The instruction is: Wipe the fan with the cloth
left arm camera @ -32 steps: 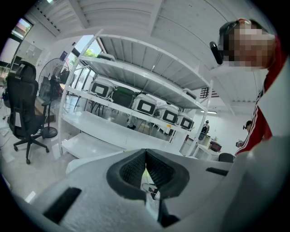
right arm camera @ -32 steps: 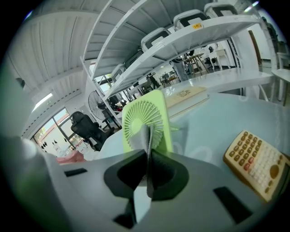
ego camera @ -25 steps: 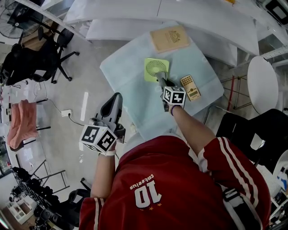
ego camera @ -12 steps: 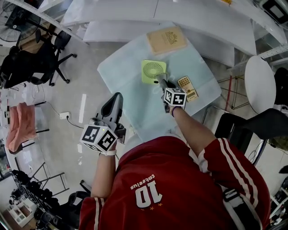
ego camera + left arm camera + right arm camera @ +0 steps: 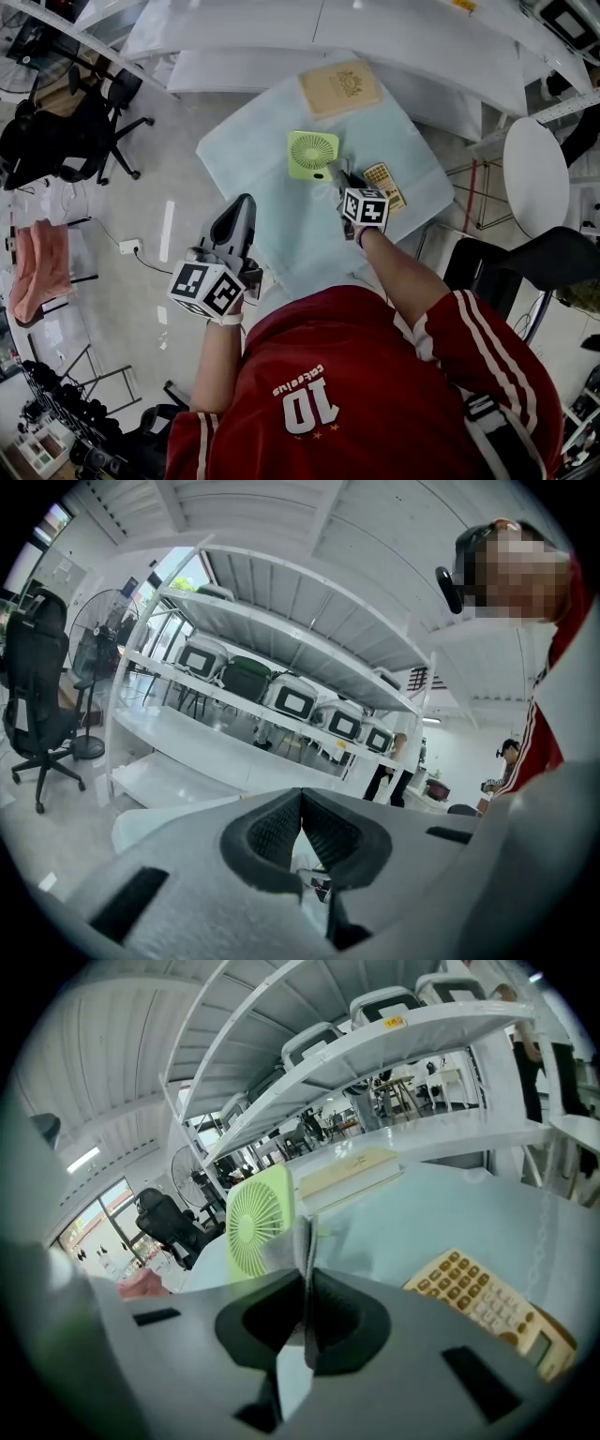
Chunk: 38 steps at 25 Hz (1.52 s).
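Note:
A small lime-green square fan [image 5: 312, 154] stands on the table's light-blue cover [image 5: 253, 159], its round grille [image 5: 251, 1224] facing my right gripper. The right gripper [image 5: 336, 172] is shut on a thin grey cloth [image 5: 300, 1241]. The cloth sticks up between the jaws, right at the fan's near right edge; I cannot tell if they touch. My left gripper [image 5: 246, 202] hangs off the table's left side over the floor. Its jaws [image 5: 300, 803] are shut with nothing between them.
A tan calculator [image 5: 382, 185] lies just right of the right gripper, also seen close by in the right gripper view [image 5: 487, 1307]. A flat tan book [image 5: 340, 89] lies behind the fan. White shelving [image 5: 422, 37] runs beyond the table. Office chairs [image 5: 56, 141] stand at the far left.
My right gripper with the cloth has shifted slightly right along the fan's near edge. The fan, calculator and left gripper have stayed in place; the head camera has drifted.

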Motion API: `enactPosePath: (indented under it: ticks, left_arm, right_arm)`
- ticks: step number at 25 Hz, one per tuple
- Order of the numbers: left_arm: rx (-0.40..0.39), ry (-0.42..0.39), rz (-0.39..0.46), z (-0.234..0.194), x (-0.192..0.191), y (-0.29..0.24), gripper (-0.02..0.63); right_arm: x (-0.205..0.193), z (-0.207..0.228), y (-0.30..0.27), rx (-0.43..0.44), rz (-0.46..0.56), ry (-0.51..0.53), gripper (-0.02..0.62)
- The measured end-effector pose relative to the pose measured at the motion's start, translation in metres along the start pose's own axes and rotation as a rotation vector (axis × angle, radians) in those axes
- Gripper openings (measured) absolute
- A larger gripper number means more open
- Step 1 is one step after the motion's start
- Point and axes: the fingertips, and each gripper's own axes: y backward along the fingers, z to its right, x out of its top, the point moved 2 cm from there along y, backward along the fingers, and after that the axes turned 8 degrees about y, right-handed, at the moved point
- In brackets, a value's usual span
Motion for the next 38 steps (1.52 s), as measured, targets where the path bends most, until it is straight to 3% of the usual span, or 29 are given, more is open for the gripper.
enactPosePath:
  ticks: [18, 27, 38]
  left_arm:
    - [-0.006, 0.041, 0.015, 0.002, -0.005, -0.014, 0.003]
    - [-0.073, 0.066, -0.01, -0.014, 0.0, -0.007, 0.003]
    - [-0.193, 0.08, 0.017, -0.033, 0.027, 0.002, 0.003]
  right_arm:
    - [0.005, 0.023, 0.017, -0.026, 0.0, -0.004, 0.011]
    - [0.013, 0.012, 0.048, -0.087, 0.045, -0.036, 0.011]
    - [0.04, -0.03, 0.115, -0.136, 0.108, 0.046, 0.011]
